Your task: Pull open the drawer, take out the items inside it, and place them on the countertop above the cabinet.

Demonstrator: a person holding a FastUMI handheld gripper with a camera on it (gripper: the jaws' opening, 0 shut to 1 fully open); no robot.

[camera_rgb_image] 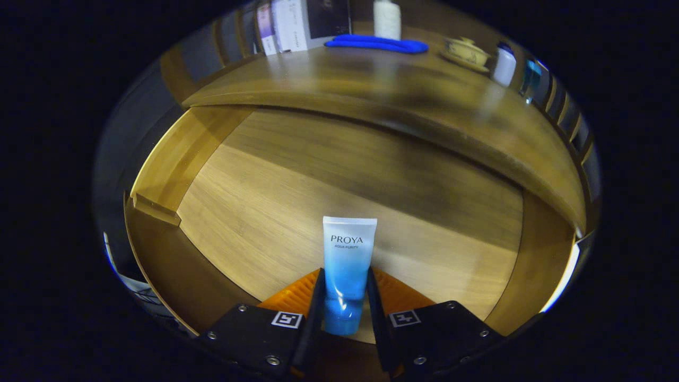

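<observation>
- A white-to-blue tube (347, 270) is standing upright, flat crimped end up, pinched on both sides between the gripper (345, 297) fingers.
- The wooden drawer (339, 201) is lying pulled open beneath it, its floor bare.
- The countertop (382, 90) is overhanging the drawer's far end.

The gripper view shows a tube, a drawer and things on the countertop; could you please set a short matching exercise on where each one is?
Things:
1. tube
2. blue cloth
3. lidded cup
4. drawer

Places:
A. pulled open below the countertop
B. flat at the countertop's far edge
C. clamped between the gripper fingers
D. on a saucer, beside a white bottle

Pairs: 1-C, 2-B, 3-D, 4-A
</observation>
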